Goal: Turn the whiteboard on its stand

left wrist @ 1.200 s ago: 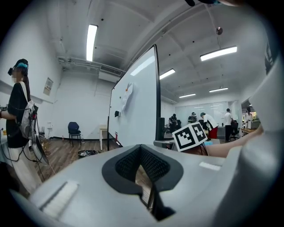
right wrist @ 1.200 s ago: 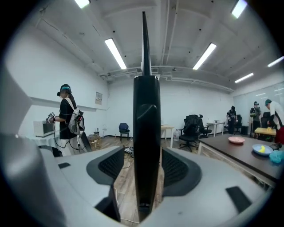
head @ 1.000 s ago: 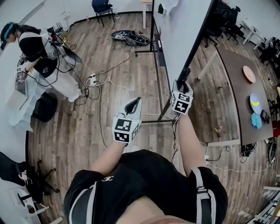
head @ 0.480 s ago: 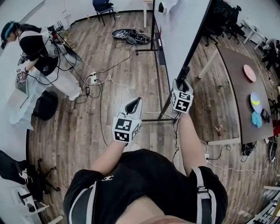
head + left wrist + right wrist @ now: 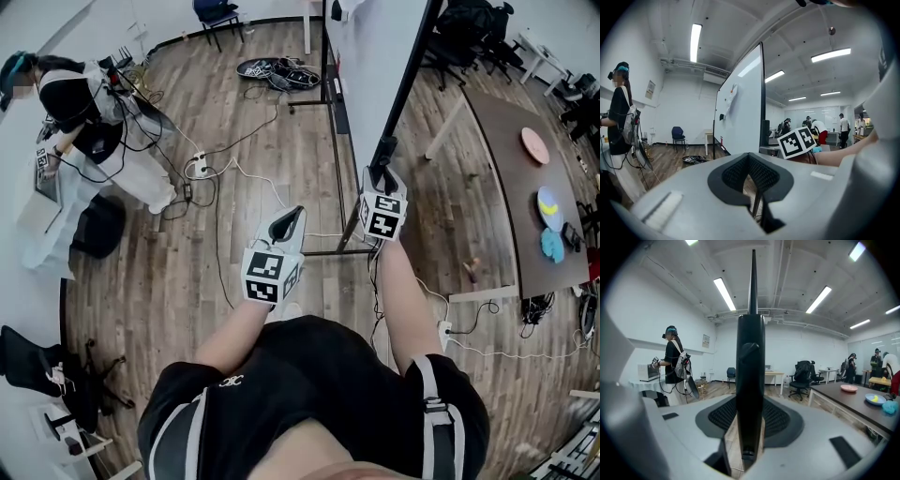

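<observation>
Nearest to us is our own black shirt (image 5: 309, 394), with both forearms reaching out over the wood floor (image 5: 169, 281). The left gripper (image 5: 297, 214) hangs free above the floor, a little short of the stand, and its fingers (image 5: 736, 171) are together with nothing between them. Just beyond, the right gripper (image 5: 380, 174) is up against the lower end of the whiteboard (image 5: 375, 56). In the right gripper view the board's black edge frame (image 5: 750, 357) rises straight up between the fingers (image 5: 780, 418), which have just been closing and now sit against it on both sides. We see the whiteboard edge-on from there, upright on its stand (image 5: 328, 251), whose base bar lies across the floor below the two grippers. Past the stand, a white power strip (image 5: 197, 169) and trailing cables lie on the floor, with a heap of cables (image 5: 277, 75) further back. A person (image 5: 84, 112) stands well off to the left, and a dark desk (image 5: 506, 187) to the right carries a pink plate (image 5: 533, 145). A blue chair (image 5: 217, 14) stands by the far wall.
</observation>
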`<state>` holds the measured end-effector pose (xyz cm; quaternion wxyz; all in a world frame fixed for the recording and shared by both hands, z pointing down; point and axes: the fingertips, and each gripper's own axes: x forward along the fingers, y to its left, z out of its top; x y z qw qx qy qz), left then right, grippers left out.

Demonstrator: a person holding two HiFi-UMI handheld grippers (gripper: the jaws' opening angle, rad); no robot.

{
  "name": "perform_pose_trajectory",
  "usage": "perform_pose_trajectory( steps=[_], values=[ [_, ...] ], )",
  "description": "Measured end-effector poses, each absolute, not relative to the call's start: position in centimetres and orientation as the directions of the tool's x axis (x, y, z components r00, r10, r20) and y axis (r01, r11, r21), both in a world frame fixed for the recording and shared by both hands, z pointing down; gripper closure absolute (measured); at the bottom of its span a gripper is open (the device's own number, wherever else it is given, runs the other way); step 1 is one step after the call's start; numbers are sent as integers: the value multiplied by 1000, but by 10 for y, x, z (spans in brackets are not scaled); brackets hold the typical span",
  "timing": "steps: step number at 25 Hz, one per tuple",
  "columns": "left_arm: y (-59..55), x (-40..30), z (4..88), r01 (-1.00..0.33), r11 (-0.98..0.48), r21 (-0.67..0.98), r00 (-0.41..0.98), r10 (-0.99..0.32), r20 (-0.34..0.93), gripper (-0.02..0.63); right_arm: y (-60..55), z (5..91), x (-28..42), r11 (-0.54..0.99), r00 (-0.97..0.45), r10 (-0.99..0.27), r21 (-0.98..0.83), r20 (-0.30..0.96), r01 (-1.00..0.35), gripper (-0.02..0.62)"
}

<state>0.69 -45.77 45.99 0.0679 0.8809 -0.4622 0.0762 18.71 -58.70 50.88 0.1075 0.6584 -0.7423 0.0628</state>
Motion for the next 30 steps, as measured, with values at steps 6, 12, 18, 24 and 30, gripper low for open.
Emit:
perform_pose_trajectory(
  steps=[6,12,18,24,30],
  values=[
    [-451,9,460,-828,-559,42,555,-807,201,597,-591,509,189,147,-133,-963,40,235,-988,417],
    [-447,4,464,-840,-542,37,537,-817,212,597,-601,509,193,171,-162,-966,29,204,-985,410],
    [-446,2,469,-852,-523,43,518,-826,221,597,-605,512,196,171,-161,-964,29,209,-985,407],
    [-445,11,470,-851,-523,52,521,-825,221,597,-600,512,191,171,-159,-961,33,228,-985,407],
    [-435,24,469,-854,-517,51,515,-829,219,597,-584,512,186,178,-165,-961,42,224,-983,407]
  ],
)
